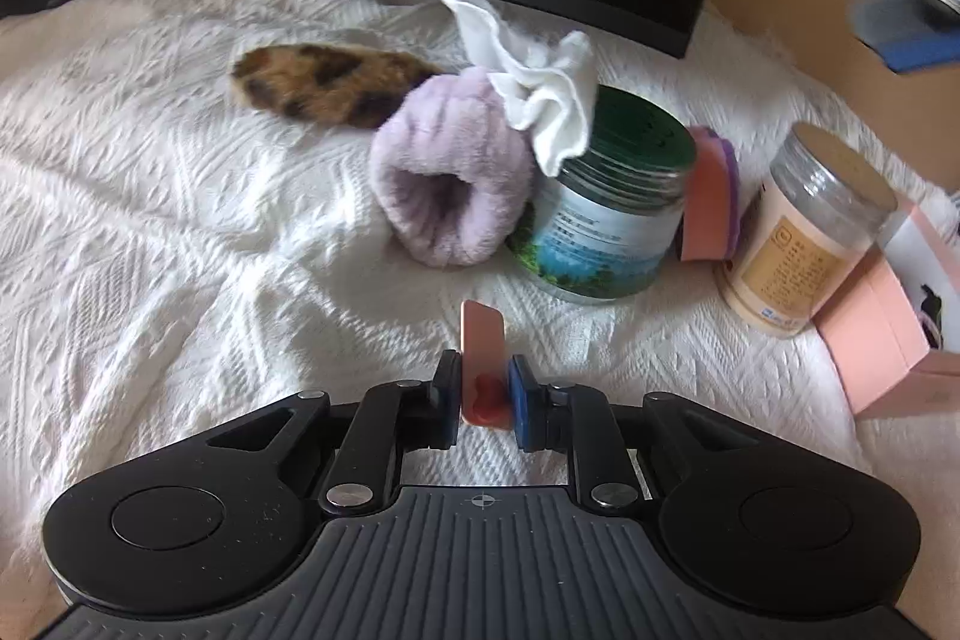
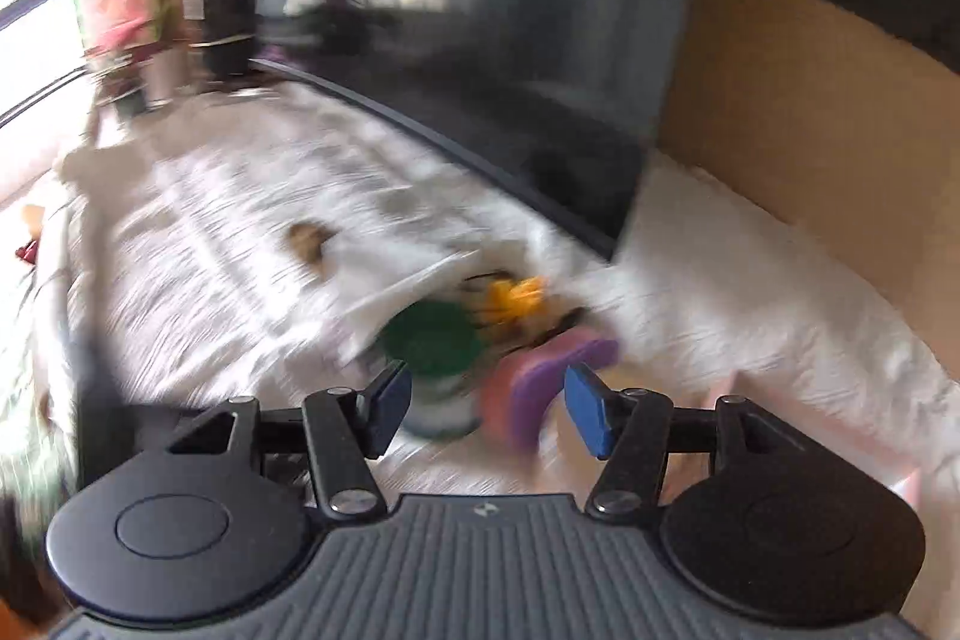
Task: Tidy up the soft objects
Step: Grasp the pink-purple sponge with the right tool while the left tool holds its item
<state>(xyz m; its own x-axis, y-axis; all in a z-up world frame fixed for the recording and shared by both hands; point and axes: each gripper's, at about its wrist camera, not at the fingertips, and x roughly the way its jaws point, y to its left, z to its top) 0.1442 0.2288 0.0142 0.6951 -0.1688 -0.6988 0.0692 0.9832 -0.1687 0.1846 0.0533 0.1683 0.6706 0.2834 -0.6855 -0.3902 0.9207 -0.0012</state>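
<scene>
Beside the green-lidded jar (image 1: 606, 196), left jaws pinch a pink card (image 1: 482, 358); right jaws gape empty.

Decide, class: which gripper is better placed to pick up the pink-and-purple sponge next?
Right. The right gripper is open with the sponge just ahead of its fingers; the left gripper is shut on a pink card.

A white textured bedspread (image 1: 180, 232) covers the bed. On it lie a leopard-print furry piece (image 1: 324, 85), a lilac plush roll (image 1: 450, 184) touching a green-lidded jar (image 1: 606, 208), a pink-and-purple sponge (image 1: 711, 196), a tan-lidded jar (image 1: 804, 232) and a pink box (image 1: 882, 328).
</scene>
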